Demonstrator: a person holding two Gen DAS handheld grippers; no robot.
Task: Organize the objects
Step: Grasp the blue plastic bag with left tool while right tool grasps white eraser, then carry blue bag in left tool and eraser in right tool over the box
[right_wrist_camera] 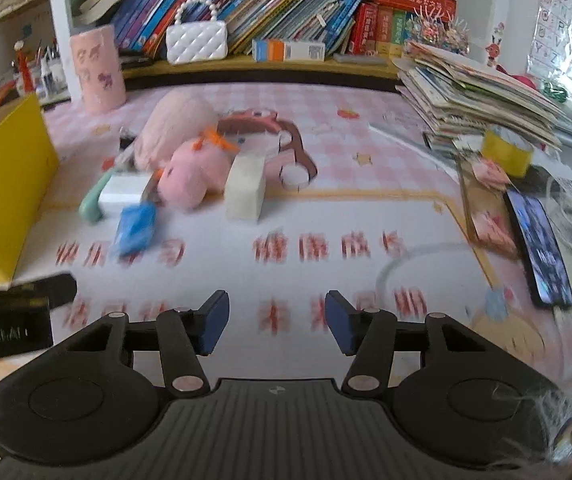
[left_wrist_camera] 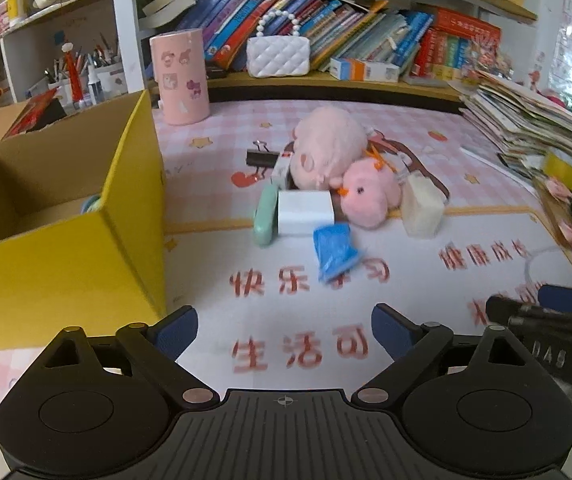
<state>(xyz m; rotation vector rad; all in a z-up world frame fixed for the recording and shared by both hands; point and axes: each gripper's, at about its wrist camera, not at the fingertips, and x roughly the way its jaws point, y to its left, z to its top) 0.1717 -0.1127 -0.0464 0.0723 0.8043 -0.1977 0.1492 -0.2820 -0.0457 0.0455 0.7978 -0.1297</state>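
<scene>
A pile of small objects lies mid-table: a big pink plush (left_wrist_camera: 326, 148), a small pink plush chick (left_wrist_camera: 370, 194) (right_wrist_camera: 189, 176), a white box (left_wrist_camera: 305, 212), a mint green case (left_wrist_camera: 265, 216), a blue packet (left_wrist_camera: 334, 250) (right_wrist_camera: 135, 226), a cream pouch (left_wrist_camera: 422, 204) (right_wrist_camera: 245, 188) and a black binder clip (left_wrist_camera: 259, 157). An open yellow cardboard box (left_wrist_camera: 85, 240) (right_wrist_camera: 1, 184) stands at the left. My left gripper (left_wrist_camera: 283, 332) is open and empty, near the table's front, beside the box. My right gripper (right_wrist_camera: 277, 322) is open and empty, short of the pile.
A pink cylinder holder (left_wrist_camera: 179, 76) and a white quilted purse (left_wrist_camera: 277, 56) stand at the back by a bookshelf. A stack of books (right_wrist_camera: 474, 92), yellow tape (right_wrist_camera: 506, 152) and a phone (right_wrist_camera: 540, 248) lie at the right. A brown headband (right_wrist_camera: 281, 132) lies behind the pile.
</scene>
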